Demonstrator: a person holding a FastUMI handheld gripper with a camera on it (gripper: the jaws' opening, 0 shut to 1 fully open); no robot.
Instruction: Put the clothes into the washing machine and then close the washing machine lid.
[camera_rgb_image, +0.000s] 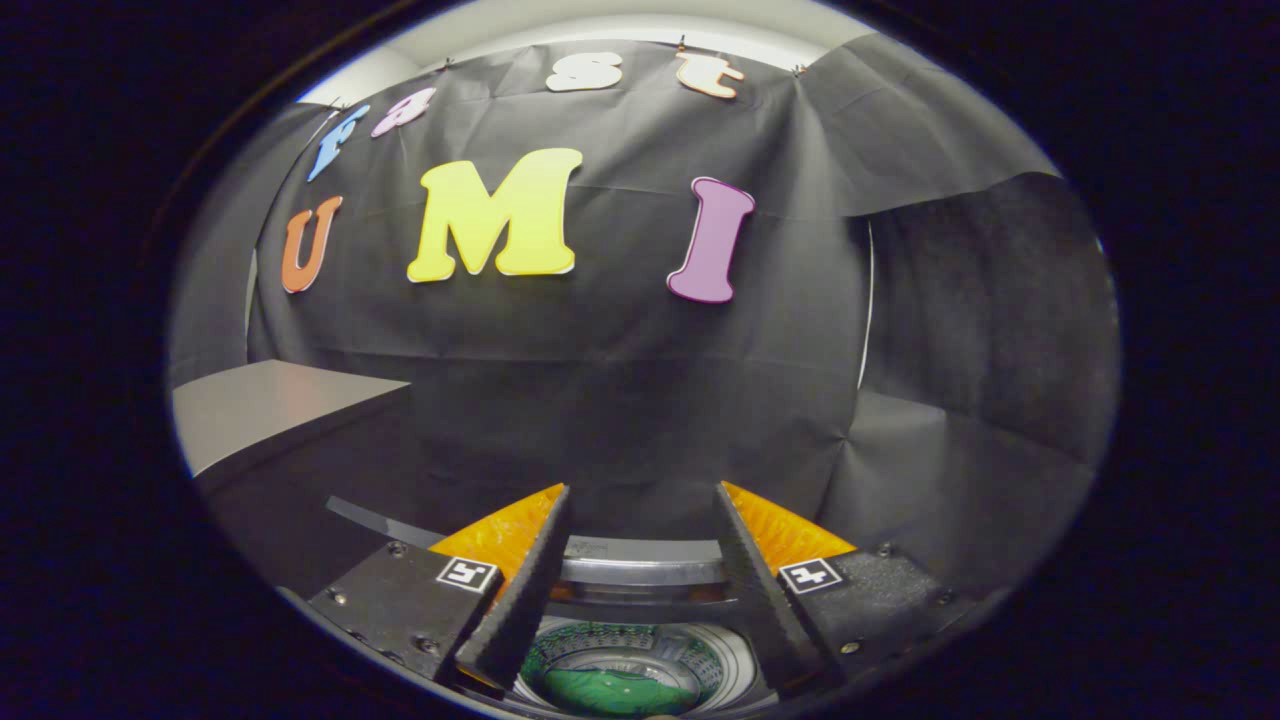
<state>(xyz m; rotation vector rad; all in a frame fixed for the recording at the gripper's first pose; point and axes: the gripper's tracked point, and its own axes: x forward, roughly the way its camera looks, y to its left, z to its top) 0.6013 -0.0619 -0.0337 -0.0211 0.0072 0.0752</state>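
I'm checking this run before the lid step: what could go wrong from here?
1. The gripper is open with nothing between its fingers, above the washing machine drum. Something green lies in the drum; whether all the clothes are in cannot be told.
2. The lid seems to stand raised just beyond the fingers; a poor grasp on its thin edge could slip.

The gripper (640, 500) sits at the bottom centre of the frame, pointing forward and slightly down. Its two fingers (525, 590) stand wide apart, spreading outward toward their tips, with nothing between them and nothing pressed by either. Each finger mount carries a small square marker on top.
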